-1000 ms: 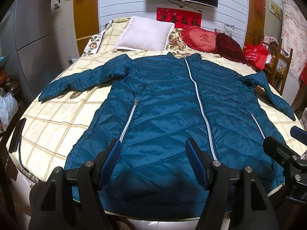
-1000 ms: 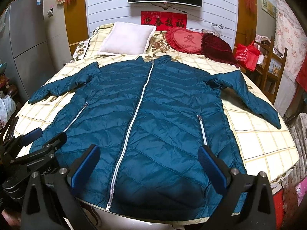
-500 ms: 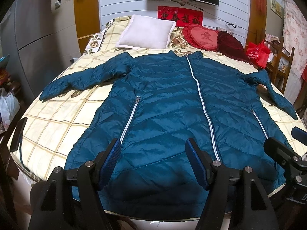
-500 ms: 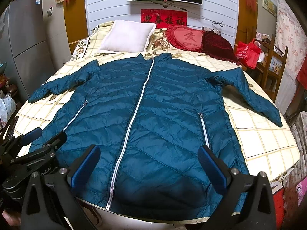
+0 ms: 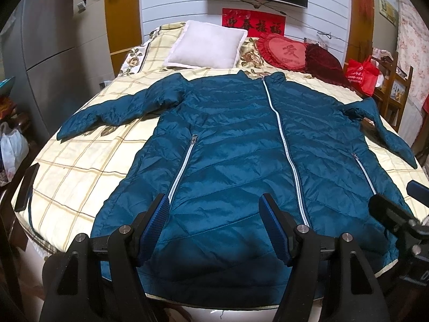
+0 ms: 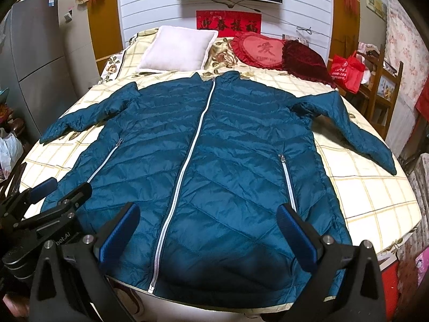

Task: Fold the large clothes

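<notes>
A long teal quilted down jacket (image 5: 236,158) lies flat and face up on the bed, zipped, sleeves spread to both sides; it also shows in the right wrist view (image 6: 214,155). My left gripper (image 5: 214,212) is open and empty, held above the jacket's hem left of the centre zip. My right gripper (image 6: 209,217) is open wide and empty above the hem, straddling the centre zip. Each gripper shows at the edge of the other's view: the right gripper (image 5: 396,214) and the left gripper (image 6: 53,198).
The bed has a cream plaid cover (image 5: 80,166). A white pillow (image 5: 206,45) and red heart cushions (image 5: 284,53) lie at its head. A grey fridge (image 5: 48,53) stands left. A red bag (image 5: 362,75) and wooden chair (image 6: 383,91) stand right. A white plastic bag (image 5: 13,150) sits left.
Both views have tilted slightly, so the jacket and bed sit a little lower in frame. Both grippers stay open and the jacket has not moved.
</notes>
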`<state>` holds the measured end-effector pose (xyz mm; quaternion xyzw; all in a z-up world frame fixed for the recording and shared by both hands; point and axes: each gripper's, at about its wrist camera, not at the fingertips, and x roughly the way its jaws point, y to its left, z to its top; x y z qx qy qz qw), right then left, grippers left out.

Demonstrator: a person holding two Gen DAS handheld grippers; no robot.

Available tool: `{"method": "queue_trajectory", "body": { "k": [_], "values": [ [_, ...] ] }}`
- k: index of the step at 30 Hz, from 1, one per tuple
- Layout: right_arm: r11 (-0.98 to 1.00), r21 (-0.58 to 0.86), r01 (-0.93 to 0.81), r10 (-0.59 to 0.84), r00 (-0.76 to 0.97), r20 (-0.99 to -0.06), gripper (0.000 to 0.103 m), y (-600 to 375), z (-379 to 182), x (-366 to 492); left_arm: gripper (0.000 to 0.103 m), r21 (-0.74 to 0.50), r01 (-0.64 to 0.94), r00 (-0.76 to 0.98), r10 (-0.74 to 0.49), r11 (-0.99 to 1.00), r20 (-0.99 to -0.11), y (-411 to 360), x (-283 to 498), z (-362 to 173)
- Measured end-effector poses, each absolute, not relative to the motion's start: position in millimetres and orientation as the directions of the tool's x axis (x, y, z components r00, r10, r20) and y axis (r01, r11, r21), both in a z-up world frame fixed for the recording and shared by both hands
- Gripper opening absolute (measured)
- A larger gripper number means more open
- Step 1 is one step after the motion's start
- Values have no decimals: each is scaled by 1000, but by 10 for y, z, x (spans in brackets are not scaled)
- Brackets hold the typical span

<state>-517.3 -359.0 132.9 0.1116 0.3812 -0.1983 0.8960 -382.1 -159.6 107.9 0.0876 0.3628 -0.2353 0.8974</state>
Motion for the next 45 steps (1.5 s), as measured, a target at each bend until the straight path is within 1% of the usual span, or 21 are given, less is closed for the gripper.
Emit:
{"method": "queue_trajectory", "body": {
  "k": [3, 10, 30, 37, 45],
  "values": [
    [890, 76, 449, -258, 635, -728, 103, -3629, 1332, -5192, 55, -10, 483, 628, -355, 876, -692, -1590, -3818, 1080],
    [884, 86, 460, -240, 605, -759, 103, -3676, 1367, -5173, 56, -12, 485, 626, -356, 874, -694, -1610, -3815, 1071],
    [892, 57, 448, -263, 618, -741, 103, -3723, 1343, -5090, 55, -8, 489, 627, -358, 872, -692, -1683, -3762, 1074],
    [891, 59, 450, -268, 626, -732, 103, -3819, 1424, -4987, 55, 20, 480, 652, -342, 877, -676, -1722, -3646, 1157],
    [886, 92, 454, -255, 645, -720, 103, -3978, 1496, -4821, 55, 35, 474, 670, -334, 880, -663, -1793, -3420, 1247]
  ]
}}
